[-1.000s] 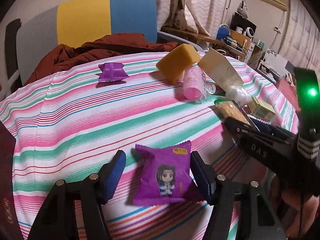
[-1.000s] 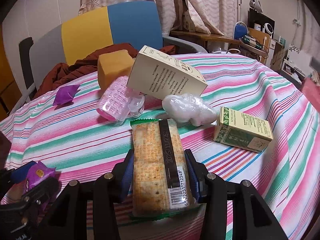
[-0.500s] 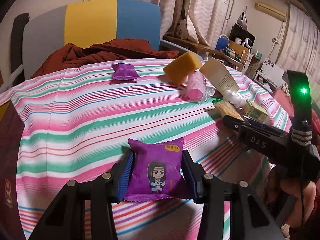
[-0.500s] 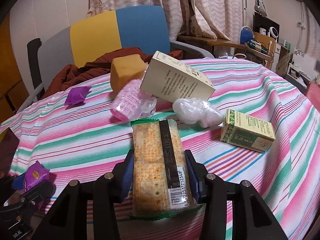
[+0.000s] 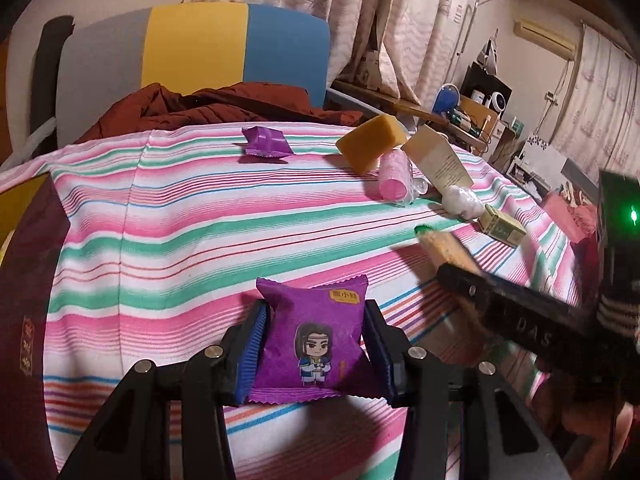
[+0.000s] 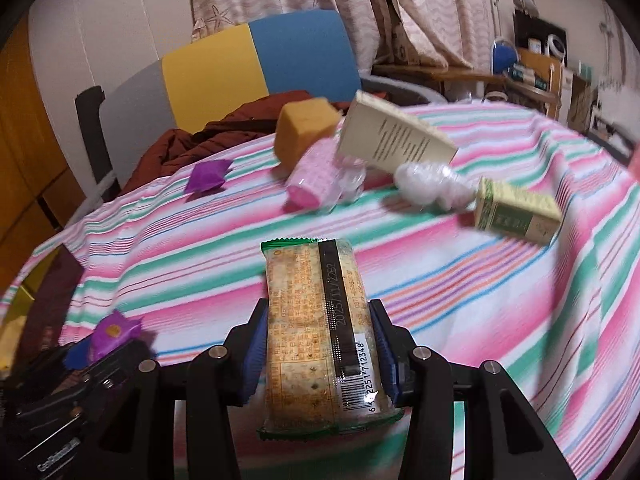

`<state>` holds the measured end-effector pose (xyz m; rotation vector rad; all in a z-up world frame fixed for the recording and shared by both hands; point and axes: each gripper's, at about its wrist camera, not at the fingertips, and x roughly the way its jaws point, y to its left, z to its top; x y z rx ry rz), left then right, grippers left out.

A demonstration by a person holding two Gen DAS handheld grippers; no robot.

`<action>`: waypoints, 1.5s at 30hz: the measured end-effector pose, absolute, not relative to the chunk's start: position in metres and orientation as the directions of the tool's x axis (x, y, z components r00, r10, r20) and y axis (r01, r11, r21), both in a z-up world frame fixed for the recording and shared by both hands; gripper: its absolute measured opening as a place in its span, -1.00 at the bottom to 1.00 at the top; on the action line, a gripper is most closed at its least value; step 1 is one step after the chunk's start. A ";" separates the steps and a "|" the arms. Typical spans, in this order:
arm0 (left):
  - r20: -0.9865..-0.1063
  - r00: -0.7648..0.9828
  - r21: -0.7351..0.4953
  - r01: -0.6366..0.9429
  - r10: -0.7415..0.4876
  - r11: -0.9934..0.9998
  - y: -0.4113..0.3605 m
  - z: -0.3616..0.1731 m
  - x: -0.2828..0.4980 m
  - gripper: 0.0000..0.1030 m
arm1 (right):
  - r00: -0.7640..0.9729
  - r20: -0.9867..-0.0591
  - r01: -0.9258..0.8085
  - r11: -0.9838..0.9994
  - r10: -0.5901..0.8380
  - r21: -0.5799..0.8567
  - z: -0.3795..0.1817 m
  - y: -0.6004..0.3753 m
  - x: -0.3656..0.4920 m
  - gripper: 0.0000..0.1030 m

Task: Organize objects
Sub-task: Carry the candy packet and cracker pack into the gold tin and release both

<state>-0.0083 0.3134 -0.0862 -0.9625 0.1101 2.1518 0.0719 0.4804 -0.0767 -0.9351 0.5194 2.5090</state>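
Snack pouch (image 5: 314, 342), purple with a cartoon figure, sits clamped between the blue pads of the left gripper (image 5: 313, 346), both fingers pressed against its sides, above the near edge of the striped tablecloth (image 5: 192, 240). Right gripper (image 6: 319, 346) is closed on a cracker pack (image 6: 316, 320), barcode end toward the camera, long axis pointing out over the cloth; from the left wrist view the pack's far end (image 5: 444, 246) pokes past the black gripper body, blurred. Whether either item touches the cloth, cannot tell. Landmark: yellow sponge (image 5: 370, 142) near the far side of the cloth. Touching it on its near side, a pink roll (image 5: 394, 180) in clear wrap. Just right of the sponge, a cream box (image 5: 438, 160) tilted, leaning over the roll. Near that box, further from the sponge, a white wrapped bundle (image 5: 462, 202), then a small green box (image 5: 502, 226) lying flat. Well left of the sponge, a second purple pouch (image 5: 266, 142) alone on the cloth. Behind the sponge, a brown jacket (image 5: 208, 104) heaped on a grey, yellow and blue chair (image 5: 200, 44). Right wrist view is motion-blurred.
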 end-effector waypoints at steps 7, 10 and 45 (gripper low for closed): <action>-0.650 -0.414 -0.266 -0.662 0.637 -0.701 0.285 -0.080 0.006 -0.09 | -0.715 -0.674 -0.474 -0.838 0.187 0.270 -0.069 0.456 0.082 -0.07; -0.615 -0.408 -0.307 -0.664 0.674 -0.682 0.265 -0.065 0.018 -0.09 | -0.731 -0.663 -0.467 -0.826 0.159 0.316 -0.059 0.452 0.086 -0.07; -0.534 -0.716 -0.386 -0.268 0.450 -0.883 0.000 -0.006 -0.043 -0.09 | -0.580 -0.772 -0.083 -0.924 -0.260 0.373 -0.030 0.194 -0.024 0.03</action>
